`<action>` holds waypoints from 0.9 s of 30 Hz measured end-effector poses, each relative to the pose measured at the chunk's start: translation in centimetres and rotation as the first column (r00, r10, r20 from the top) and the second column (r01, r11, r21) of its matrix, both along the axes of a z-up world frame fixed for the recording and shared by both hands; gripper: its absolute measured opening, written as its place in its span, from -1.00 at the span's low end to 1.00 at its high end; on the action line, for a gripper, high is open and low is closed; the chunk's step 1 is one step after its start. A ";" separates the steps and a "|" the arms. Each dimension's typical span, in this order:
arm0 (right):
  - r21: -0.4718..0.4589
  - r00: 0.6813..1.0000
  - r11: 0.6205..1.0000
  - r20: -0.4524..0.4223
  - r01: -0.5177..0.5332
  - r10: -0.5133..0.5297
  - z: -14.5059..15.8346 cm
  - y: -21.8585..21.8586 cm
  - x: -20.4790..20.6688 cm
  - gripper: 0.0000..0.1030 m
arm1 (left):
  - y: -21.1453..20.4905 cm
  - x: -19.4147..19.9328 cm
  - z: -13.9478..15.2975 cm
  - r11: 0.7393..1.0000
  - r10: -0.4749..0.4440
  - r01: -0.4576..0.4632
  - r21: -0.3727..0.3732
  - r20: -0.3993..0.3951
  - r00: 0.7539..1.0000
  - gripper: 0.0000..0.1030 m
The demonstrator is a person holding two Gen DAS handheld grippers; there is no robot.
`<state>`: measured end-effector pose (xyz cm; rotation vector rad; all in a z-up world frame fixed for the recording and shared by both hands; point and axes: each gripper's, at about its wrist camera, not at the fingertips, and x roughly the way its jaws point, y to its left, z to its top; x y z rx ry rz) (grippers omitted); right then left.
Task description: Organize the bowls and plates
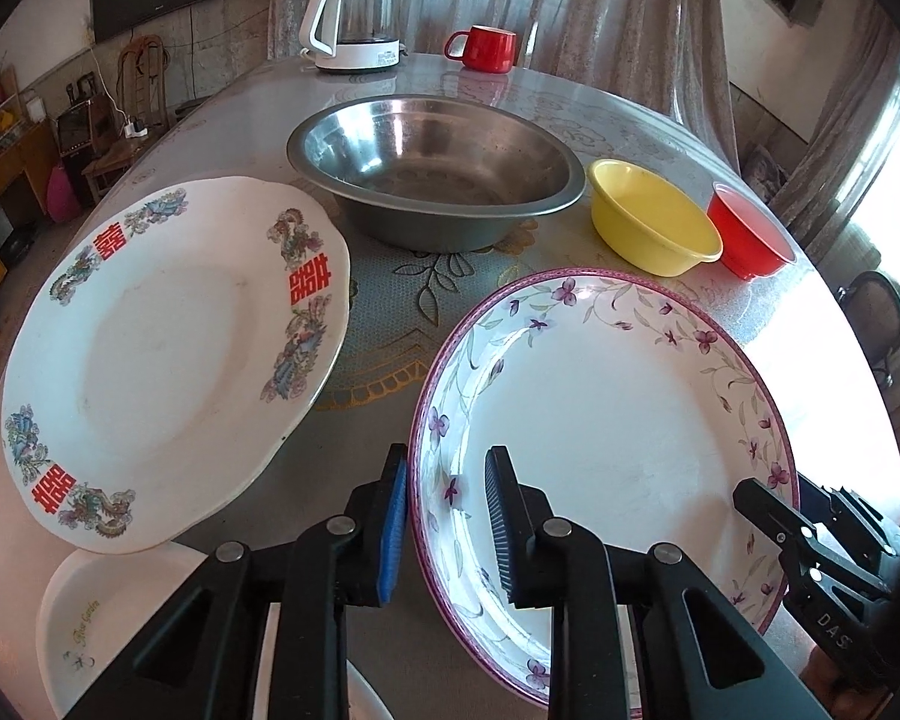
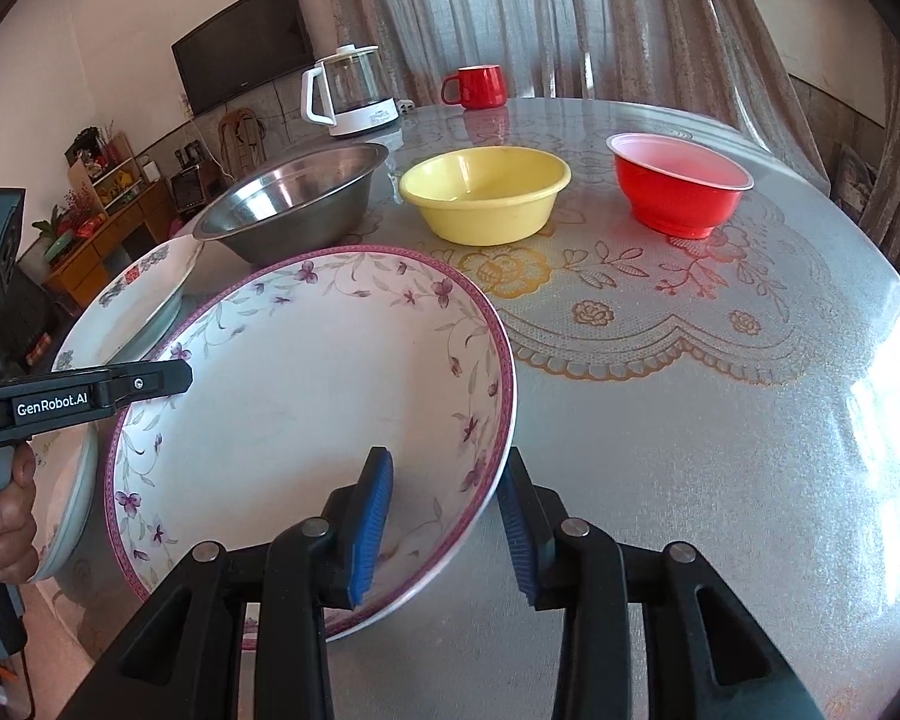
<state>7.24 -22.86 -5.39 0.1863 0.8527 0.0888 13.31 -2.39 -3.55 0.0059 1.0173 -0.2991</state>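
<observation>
Floral-rimmed plate [image 2: 306,396] sits tilted on the desk [image 2: 690,420], nearest of the dishes. Behind it stand a steel basin [image 2: 294,204], yellow bowl [image 2: 486,195] and red bowl [image 2: 678,186]. Left gripper [image 1: 444,510] and right gripper [image 2: 444,516] straddle its opposite rims, fingers apart.

Background items around the round table

A glass kettle [image 1: 359,21] with a white handle and base stands at the far edge of the lace-patterned tablecloth [image 2: 660,324], a red mug [image 1: 483,48] just beside it. Behind them hang grey curtains [image 2: 510,6]; a dark television [image 2: 243,42] is mounted on the wall, above a cluttered wooden cabinet [image 2: 99,222]
</observation>
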 end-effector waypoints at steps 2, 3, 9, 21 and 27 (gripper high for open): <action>0.017 1.000 1.000 0.001 -0.004 0.004 0.0 -0.2 -0.1 -0.32 | 0.1 -0.5 0.0 1.000 0.001 -0.001 -0.005 -0.007 1.000 -0.52; 0.033 1.000 0.999 -0.002 -0.006 0.006 0.0 -0.5 -0.1 -0.33 | 0.0 -0.7 0.0 1.000 -0.004 0.004 -0.001 -0.003 1.000 -0.52; 0.093 1.000 0.996 -0.023 -0.005 0.007 0.1 -1.6 -0.2 -0.33 | -0.2 -2.0 0.1 1.000 -0.003 0.003 0.006 0.001 1.000 -0.52; 0.166 0.999 0.986 -0.040 -0.023 0.030 0.0 -2.4 -2.2 -0.33 | -0.2 -5.1 0.1 1.000 -0.018 0.018 0.002 -0.003 1.000 -0.52; 0.138 0.998 0.990 -0.038 -0.034 0.039 0.0 -2.4 -2.8 -0.33 | -0.1 -6.4 0.0 1.000 -0.010 0.010 0.003 0.009 1.000 -0.52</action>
